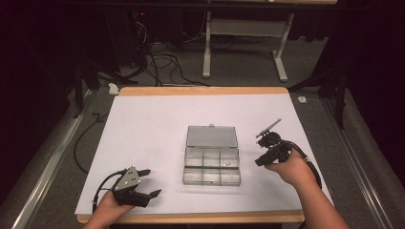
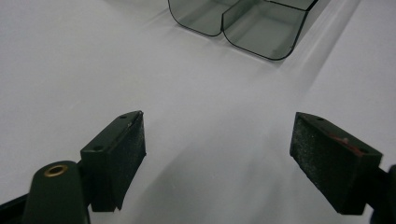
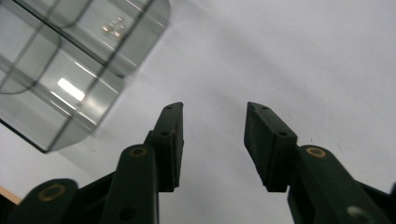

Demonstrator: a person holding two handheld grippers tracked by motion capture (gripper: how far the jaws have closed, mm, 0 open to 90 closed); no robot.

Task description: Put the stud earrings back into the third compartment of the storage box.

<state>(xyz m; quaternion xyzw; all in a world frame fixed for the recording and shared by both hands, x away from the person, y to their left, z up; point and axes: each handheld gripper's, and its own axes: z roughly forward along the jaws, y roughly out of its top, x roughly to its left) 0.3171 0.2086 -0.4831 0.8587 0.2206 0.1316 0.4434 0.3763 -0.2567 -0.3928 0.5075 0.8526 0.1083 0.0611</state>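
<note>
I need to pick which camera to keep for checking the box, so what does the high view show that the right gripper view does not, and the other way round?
High view: the raised lid, the left gripper, floor cables. Right gripper view: small metal bits in one compartment, and its own fingers apart with nothing between. Both: the clear compartment box on the white table.

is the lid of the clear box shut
No, the high view shows the clear box with its lid swung open at the back, its compartments uncovered.
</note>
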